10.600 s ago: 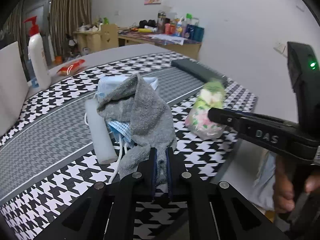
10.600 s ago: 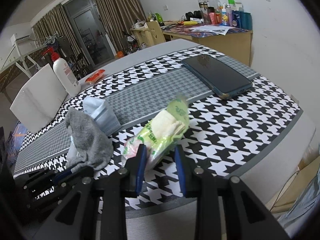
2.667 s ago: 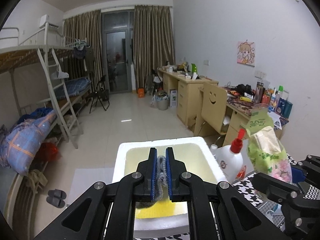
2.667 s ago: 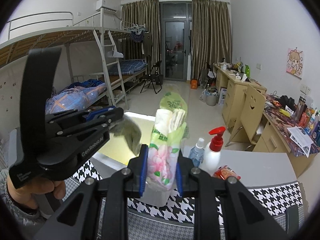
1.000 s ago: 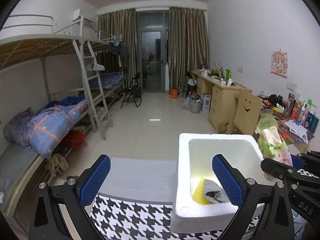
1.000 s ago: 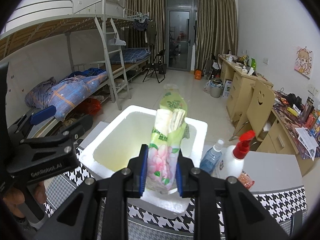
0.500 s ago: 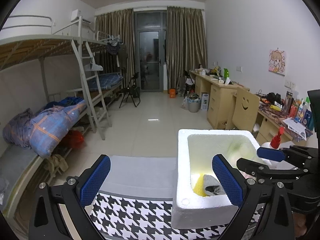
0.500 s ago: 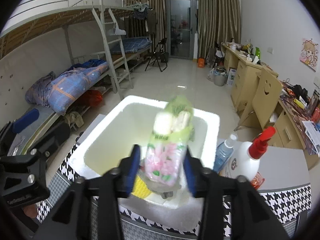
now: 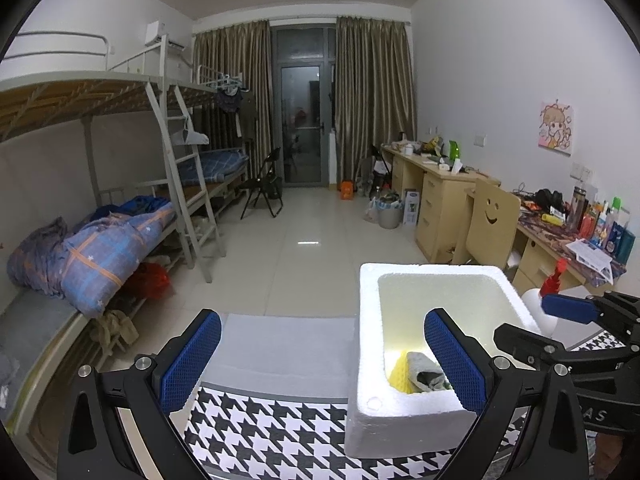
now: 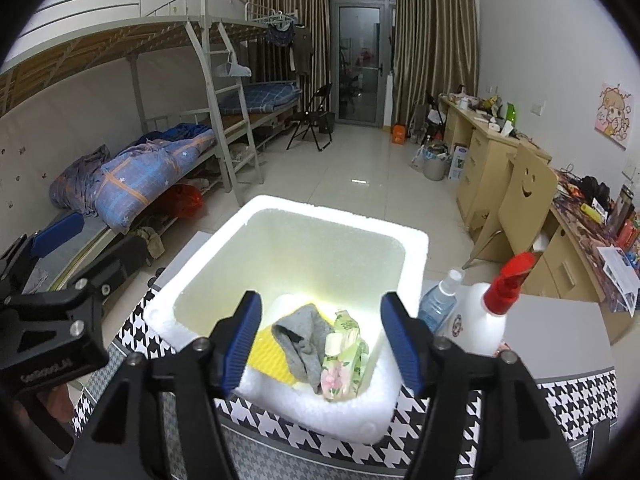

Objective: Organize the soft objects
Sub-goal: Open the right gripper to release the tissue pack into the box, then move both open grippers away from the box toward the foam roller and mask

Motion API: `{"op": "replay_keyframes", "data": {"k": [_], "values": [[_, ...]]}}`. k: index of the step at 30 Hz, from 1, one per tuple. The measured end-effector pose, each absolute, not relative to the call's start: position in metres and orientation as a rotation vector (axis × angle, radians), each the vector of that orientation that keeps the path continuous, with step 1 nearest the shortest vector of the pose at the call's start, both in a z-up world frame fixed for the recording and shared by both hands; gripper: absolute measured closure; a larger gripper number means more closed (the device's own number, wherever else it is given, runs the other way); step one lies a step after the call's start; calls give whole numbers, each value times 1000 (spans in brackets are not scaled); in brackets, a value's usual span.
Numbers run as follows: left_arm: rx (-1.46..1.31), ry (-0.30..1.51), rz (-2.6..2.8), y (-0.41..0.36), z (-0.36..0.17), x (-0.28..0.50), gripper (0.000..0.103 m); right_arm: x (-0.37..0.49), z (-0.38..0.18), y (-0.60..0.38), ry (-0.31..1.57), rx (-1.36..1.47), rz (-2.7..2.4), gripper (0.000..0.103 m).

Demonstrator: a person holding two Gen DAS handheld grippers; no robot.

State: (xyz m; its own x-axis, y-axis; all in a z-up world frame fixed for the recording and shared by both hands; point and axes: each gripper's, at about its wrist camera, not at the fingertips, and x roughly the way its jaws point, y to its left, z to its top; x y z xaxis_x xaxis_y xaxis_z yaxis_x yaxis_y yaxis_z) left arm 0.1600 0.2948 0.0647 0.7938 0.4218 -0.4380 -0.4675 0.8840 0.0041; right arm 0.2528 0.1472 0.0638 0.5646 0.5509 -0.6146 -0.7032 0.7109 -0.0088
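A white foam box (image 10: 412,248) stands on the houndstooth cloth. Inside it lie a grey sock (image 10: 306,338), a green flowered tissue pack (image 10: 344,356) and a yellow sponge (image 10: 270,354). My right gripper (image 10: 320,340) hovers over the box's near end; its jaws are opening and nothing sits between them, the pack resting on the box floor below. My left gripper (image 9: 322,354) stands open and empty to the left of the box (image 9: 368,320), where the sock (image 9: 426,372) and the sponge (image 9: 400,374) show in the near corner.
A white pump bottle with a red top (image 10: 490,312) and a small clear blue bottle (image 10: 442,300) stand just right of the box. The cloth-covered table (image 9: 272,424) ends at a grey edge beyond the box. A bunk bed, chairs and desks fill the room behind.
My right gripper's jaws have spread apart and the tissue pack has dropped from them into the box, beside the sock. The left gripper stays open in the same place.
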Motion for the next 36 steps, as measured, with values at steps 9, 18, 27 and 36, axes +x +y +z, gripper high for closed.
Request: {"op": "replay_keyframes", "data": {"k": [9,18,27,36], "values": [[-101,438,472,281,71,149,1,230,78,125,572,-246,731,21],[-87,410,444,259,83,133,1,209,93,107,526,-226,728,21],[-75,385,422,237,89,116,1,187,99,86,490,-212,728,21],[-52,362,398,213,95,97,1,167,105,65,456,-194,723,21]]}}
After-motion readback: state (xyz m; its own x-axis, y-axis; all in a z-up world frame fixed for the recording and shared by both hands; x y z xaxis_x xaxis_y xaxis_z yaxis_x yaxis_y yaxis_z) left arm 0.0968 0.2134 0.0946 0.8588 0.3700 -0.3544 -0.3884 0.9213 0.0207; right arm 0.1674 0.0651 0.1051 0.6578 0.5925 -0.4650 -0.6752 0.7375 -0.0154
